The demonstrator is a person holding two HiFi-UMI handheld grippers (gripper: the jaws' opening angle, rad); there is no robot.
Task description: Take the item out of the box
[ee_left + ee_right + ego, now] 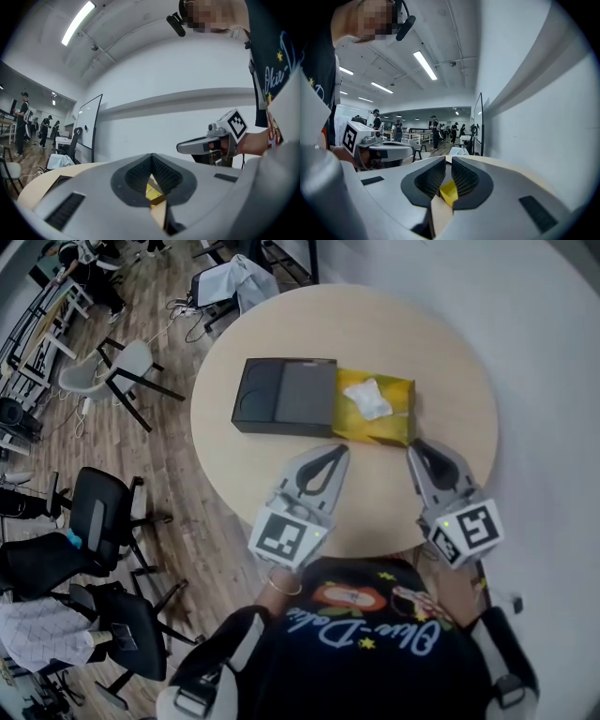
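Round table (450, 362), black box (281, 395), tissue box (392, 424)

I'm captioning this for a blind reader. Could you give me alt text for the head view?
Seen from above, a black box and a yellow tissue box sit side by side on a round wooden table. The left gripper and right gripper hover over the near edge, pointing at them, holding nothing. Chairs stand on the floor at left.

Jaws hide most of the yellow box (449, 193) in both gripper views.
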